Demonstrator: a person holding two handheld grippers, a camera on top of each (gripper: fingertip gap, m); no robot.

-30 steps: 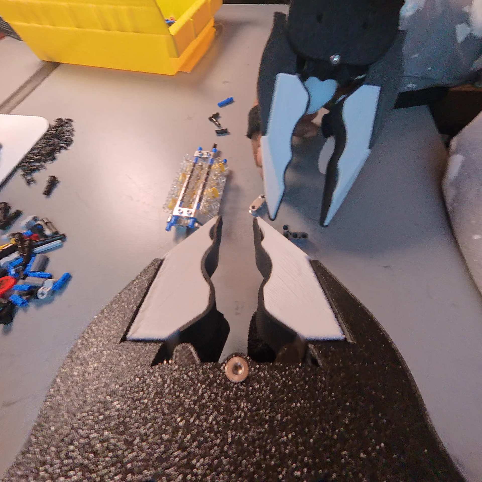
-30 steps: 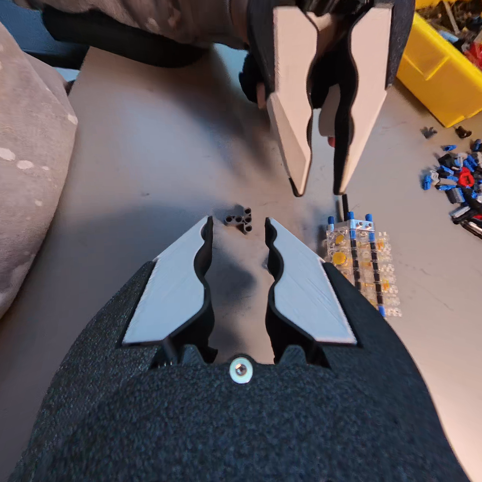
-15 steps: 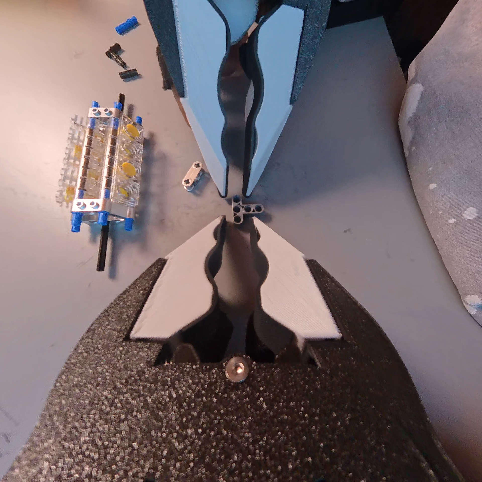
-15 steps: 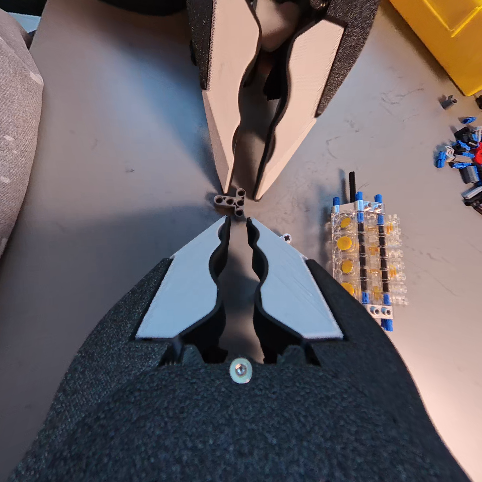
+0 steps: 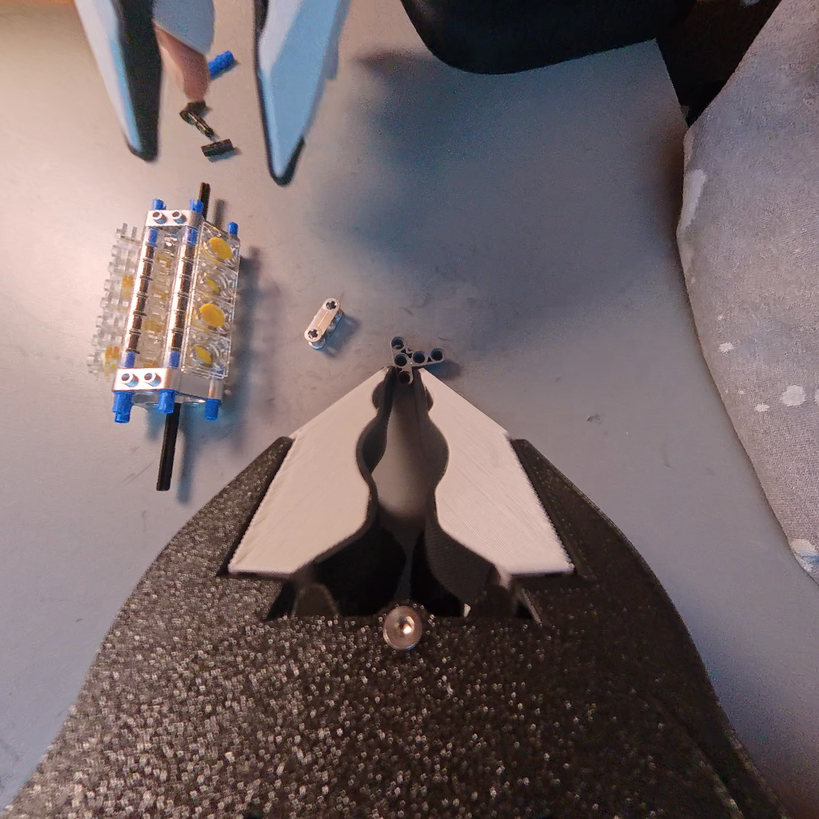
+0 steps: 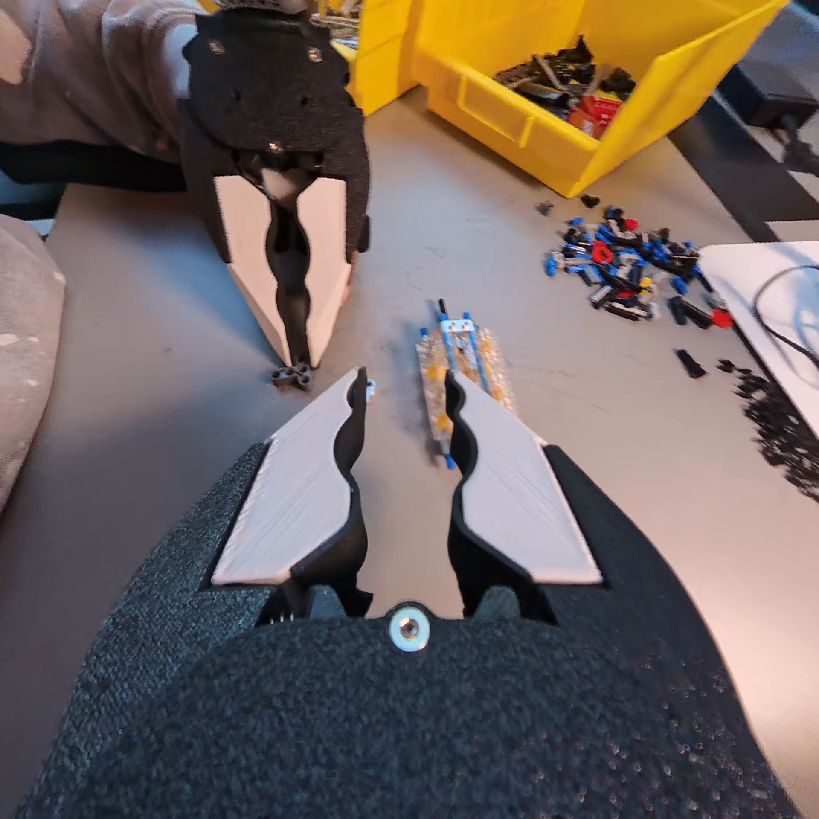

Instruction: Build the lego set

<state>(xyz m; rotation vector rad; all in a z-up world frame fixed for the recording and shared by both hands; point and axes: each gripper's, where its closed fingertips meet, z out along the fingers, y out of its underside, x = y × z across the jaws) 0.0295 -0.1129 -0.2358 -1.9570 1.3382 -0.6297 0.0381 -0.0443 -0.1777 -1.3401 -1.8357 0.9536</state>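
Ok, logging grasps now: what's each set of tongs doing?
Left tongs: shut on the dark grey T-shaped piece.
Right tongs: open, holding nothing.

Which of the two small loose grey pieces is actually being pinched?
The dark grey T-shaped piece, clamped at the left gripper tips. The lighter silver two-hole link lies free on the table, nearer the clear block assembly.

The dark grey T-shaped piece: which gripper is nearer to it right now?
Left. The left gripper is shut on the T-shaped piece; the right gripper hangs open, off to its side.
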